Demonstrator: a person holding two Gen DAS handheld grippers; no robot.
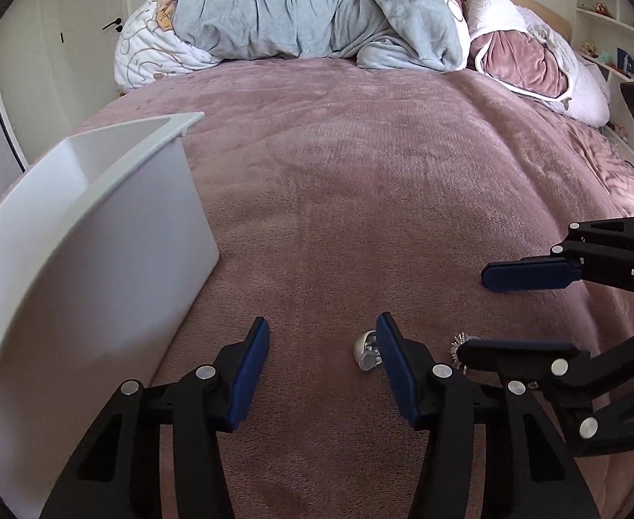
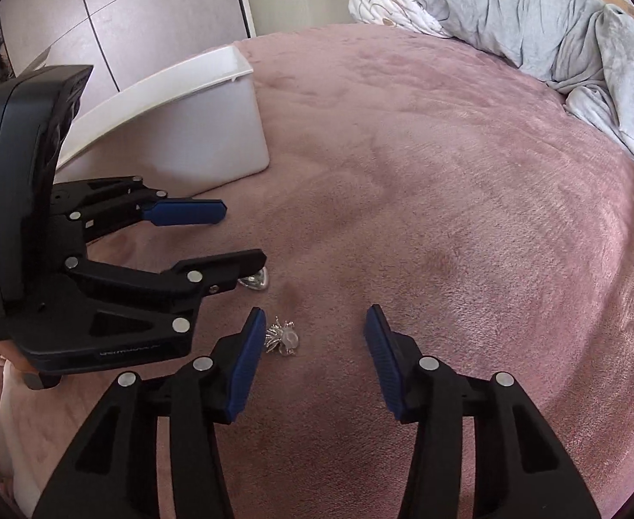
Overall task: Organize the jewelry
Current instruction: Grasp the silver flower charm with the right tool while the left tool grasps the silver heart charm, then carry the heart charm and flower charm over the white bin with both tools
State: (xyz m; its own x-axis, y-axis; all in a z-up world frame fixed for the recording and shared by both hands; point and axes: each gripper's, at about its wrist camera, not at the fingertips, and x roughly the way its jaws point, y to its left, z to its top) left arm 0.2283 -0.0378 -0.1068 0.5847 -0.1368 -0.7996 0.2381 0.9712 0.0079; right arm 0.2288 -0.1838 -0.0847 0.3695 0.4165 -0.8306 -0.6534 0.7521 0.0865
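Left gripper point(image 1: 323, 337) spread wide, empty, silver charm point(image 1: 366, 352) beside right finger. Right gripper point(image 2: 310, 331) wide too, spider brooch point(image 2: 282, 337) by left finger. White bin point(image 1: 100, 233) far left.

Plush matt pink bedspread point(image 2: 446, 173). Smooth white plastic bin point(image 1: 100, 238). Shiny metal spider brooch point(image 2: 282, 337), glossy silver heart charm point(image 1: 366, 352).

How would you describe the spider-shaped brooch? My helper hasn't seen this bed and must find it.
On the pink bedspread, right of the white bin, two small silver pieces lie close together. The spider brooch sits beside the right tool; unlike the smooth rounded silver piece, it has thin splayed legs.
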